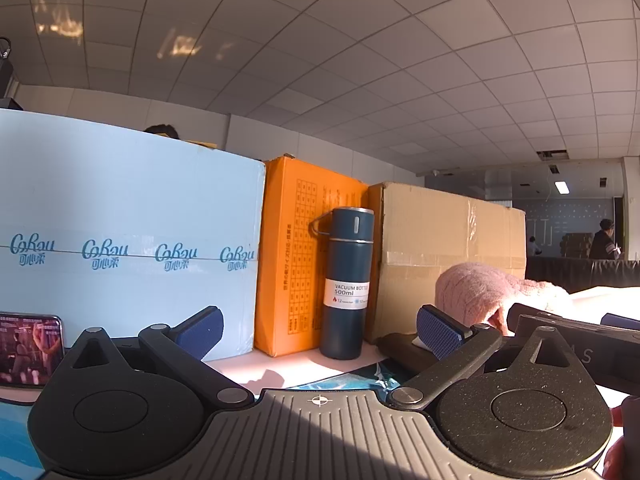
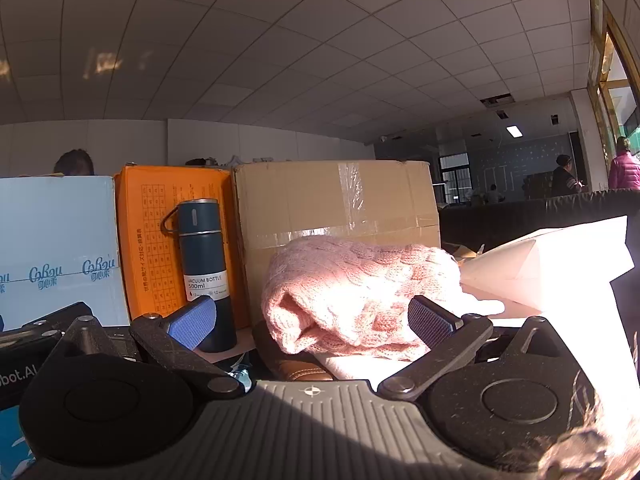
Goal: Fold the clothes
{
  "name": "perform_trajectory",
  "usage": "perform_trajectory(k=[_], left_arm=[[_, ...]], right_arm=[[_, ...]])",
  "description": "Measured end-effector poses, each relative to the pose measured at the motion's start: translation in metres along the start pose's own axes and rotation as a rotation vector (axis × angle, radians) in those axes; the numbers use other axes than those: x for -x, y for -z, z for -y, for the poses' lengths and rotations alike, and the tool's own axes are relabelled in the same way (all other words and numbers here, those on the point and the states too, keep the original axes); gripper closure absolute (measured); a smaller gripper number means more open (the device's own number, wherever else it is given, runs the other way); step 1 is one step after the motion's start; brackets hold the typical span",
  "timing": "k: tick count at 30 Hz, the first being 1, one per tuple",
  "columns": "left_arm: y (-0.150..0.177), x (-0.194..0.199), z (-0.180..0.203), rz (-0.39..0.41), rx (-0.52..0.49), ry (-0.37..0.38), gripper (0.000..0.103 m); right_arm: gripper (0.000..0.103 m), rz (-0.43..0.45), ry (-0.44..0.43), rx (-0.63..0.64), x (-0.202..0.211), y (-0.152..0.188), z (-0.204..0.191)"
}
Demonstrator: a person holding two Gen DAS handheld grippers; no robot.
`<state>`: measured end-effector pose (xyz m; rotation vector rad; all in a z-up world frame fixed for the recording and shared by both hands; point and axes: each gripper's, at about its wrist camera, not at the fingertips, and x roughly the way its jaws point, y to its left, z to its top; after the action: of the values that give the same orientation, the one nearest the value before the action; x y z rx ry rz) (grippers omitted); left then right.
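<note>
A pink knitted garment (image 2: 356, 296) lies bunched on top of a brown leather item, right in front of my right gripper (image 2: 314, 322). That gripper is open, its blue pads apart, and nothing sits between them. In the left wrist view the same pink garment (image 1: 480, 284) shows to the right, partly hidden by the other gripper's black body (image 1: 572, 344). My left gripper (image 1: 320, 332) is open too and holds nothing; it points at the dark blue vacuum bottle (image 1: 347, 284).
Along the back stand a light blue box (image 1: 128, 240), an orange box (image 1: 296, 256) and a taped brown carton (image 2: 336, 204). A phone (image 1: 30, 348) lies at the left. White paper (image 2: 560, 268) rests at the right. People stand far off at the right.
</note>
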<state>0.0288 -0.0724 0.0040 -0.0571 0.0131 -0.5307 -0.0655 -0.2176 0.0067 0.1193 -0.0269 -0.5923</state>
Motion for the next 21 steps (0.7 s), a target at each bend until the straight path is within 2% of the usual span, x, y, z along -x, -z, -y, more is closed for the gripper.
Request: perform_trajectory(k=[7,11,14,21], left_arm=[[-0.0010,0.0017,0.0013,0.013,-0.029,-0.074,0.000],[-0.0014,0.0032,0.0018,0.024,-0.043,-0.095,0.000],[-0.0014,0.0032,0.0007,0.022,-0.040,-0.084,0.000],[-0.0012,0.0026,-0.0004,0.014,-0.037,-0.080,0.000]], right_arm=[[0.000,0.026,0.086,0.018,0.0006,0.0002,-0.0004],[0.000,0.108,0.162,0.085,0.0072,0.0004,-0.0053],[0.000,0.116,0.148,0.087,0.0071,0.0001,-0.0043],[0.000,0.066,0.137,0.066,-0.0012,-0.0005,-0.0008]])
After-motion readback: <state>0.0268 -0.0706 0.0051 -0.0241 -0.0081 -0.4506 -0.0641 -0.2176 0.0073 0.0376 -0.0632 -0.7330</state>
